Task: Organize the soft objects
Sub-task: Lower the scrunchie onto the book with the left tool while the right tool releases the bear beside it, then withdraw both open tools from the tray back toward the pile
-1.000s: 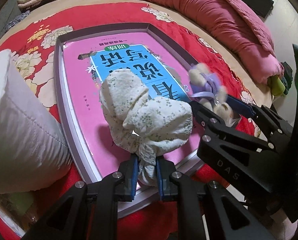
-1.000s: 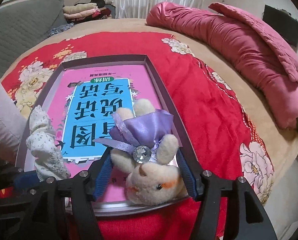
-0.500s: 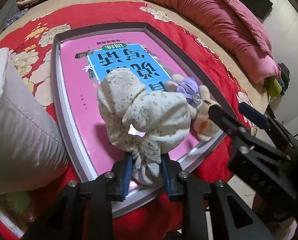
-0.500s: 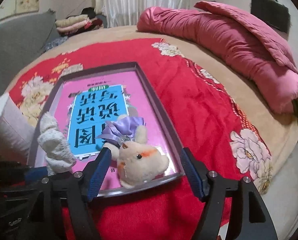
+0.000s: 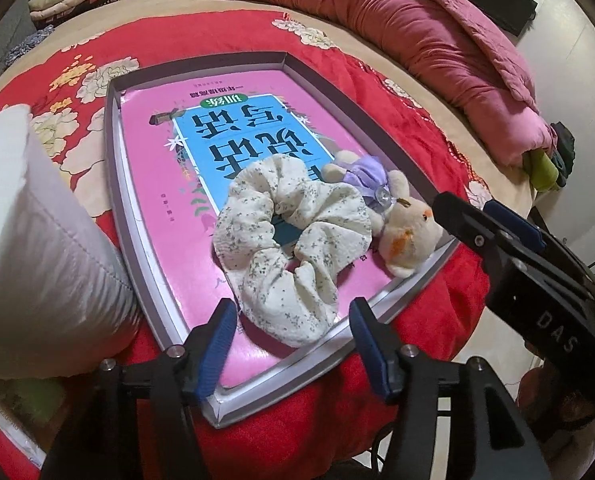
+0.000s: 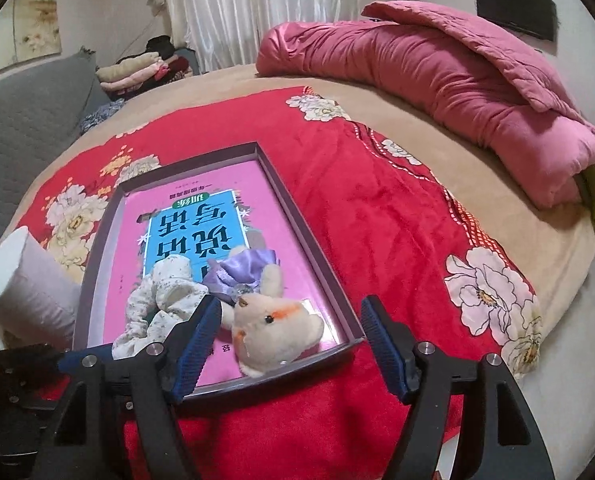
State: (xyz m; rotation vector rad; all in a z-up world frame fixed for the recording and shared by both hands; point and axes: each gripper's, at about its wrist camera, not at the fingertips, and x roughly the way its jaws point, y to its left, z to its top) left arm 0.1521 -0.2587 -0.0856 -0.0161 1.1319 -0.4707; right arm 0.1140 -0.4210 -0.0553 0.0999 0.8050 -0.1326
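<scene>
A cream floral scrunchie (image 5: 293,240) lies in a shallow grey tray (image 5: 113,168) on a pink and blue book. A small plush rabbit with a purple bow (image 5: 401,224) lies beside it at the tray's near right corner, touching it. My left gripper (image 5: 293,344) is open and empty just in front of the scrunchie. In the right wrist view the rabbit (image 6: 273,324) and scrunchie (image 6: 157,304) lie in the tray (image 6: 321,276). My right gripper (image 6: 289,344) is open and empty, drawn back over the tray's near edge.
The tray sits on a red floral blanket (image 6: 377,208) on a bed. A white pillow (image 5: 29,248) stands left of the tray. A rolled pink quilt (image 6: 457,80) lies at the far right. Folded clothes (image 6: 137,72) are stacked at the back.
My left gripper has opened and let the scrunchie go; it now lies flat in the tray. My right gripper has pulled back from the released rabbit.
</scene>
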